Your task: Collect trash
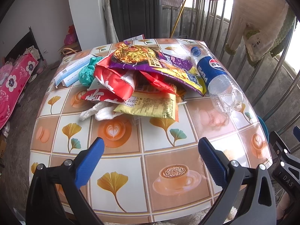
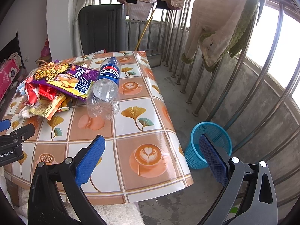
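A heap of trash lies on the patterned table (image 1: 168, 168): a purple snack bag (image 1: 155, 61), a red wrapper (image 1: 114, 82), a yellow packet (image 1: 151, 106), a white tissue (image 1: 97, 112), a green crumpled bag (image 1: 87, 73) and a white box (image 1: 71, 73). An empty Pepsi bottle (image 1: 215, 78) lies on its side to their right; it also shows in the right wrist view (image 2: 106, 88). A blue mesh bin (image 2: 208, 146) stands on the floor right of the table. My left gripper (image 1: 151, 161) is open and empty above the table's near part. My right gripper (image 2: 151, 157) is open and empty over the table's right front corner.
Metal railing bars (image 2: 206, 86) run along the right with a cream and green garment (image 2: 221, 24) hung on them. A dark panel (image 1: 135, 15) stands behind the table. Pink bedding (image 1: 13, 86) lies on the left. The concrete floor (image 2: 187, 97) shows between table and railing.
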`<action>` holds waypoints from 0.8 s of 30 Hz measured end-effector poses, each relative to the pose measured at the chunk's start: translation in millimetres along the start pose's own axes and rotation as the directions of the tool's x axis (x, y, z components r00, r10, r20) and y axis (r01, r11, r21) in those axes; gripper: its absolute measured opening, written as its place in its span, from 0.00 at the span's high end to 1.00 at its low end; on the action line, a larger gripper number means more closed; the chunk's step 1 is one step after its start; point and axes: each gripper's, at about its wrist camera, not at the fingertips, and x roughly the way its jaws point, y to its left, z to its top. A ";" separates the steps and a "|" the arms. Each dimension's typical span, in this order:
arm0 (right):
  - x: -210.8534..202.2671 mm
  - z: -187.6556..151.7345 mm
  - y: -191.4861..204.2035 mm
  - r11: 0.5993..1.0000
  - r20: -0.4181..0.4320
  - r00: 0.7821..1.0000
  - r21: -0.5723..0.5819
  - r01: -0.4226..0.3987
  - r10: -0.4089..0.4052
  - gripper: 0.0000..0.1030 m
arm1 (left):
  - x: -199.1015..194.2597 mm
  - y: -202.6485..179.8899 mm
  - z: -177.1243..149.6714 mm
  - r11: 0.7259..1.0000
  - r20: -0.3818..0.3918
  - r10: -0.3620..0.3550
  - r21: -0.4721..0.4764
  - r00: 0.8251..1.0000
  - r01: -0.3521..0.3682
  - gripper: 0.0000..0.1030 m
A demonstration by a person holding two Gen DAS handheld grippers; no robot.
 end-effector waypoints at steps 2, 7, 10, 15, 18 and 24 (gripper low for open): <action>0.0 1.6 -2.7 1.000 -0.002 1.000 0.009 -0.004 0.004 0.07 | 0.6 1.9 -1.2 1.000 0.001 0.008 -0.005 1.000 -0.008 0.05; 1.0 14.7 -4.4 1.000 0.005 1.000 0.008 -0.018 0.018 0.07 | 1.2 9.7 0.5 0.999 0.013 0.023 -0.046 1.000 -0.022 0.05; -3.3 30.4 0.8 1.000 0.047 0.999 -0.010 -0.024 0.024 0.07 | -1.0 17.5 4.0 0.996 0.022 0.030 -0.088 0.999 -0.028 0.05; -16.5 57.1 9.0 0.999 0.150 0.988 -0.018 -0.046 0.048 0.07 | -4.4 31.4 5.0 0.991 0.020 0.030 -0.134 0.999 -0.027 0.05; -22.0 66.2 15.0 0.998 0.189 0.980 -0.035 -0.049 0.055 0.07 | -10.0 36.9 6.1 0.990 0.041 0.035 -0.140 0.999 -0.029 0.05; -26.3 77.0 25.9 0.994 0.227 0.969 -0.069 -0.088 0.101 0.07 | -13.3 47.8 8.5 0.988 0.061 0.036 -0.153 0.997 -0.026 0.05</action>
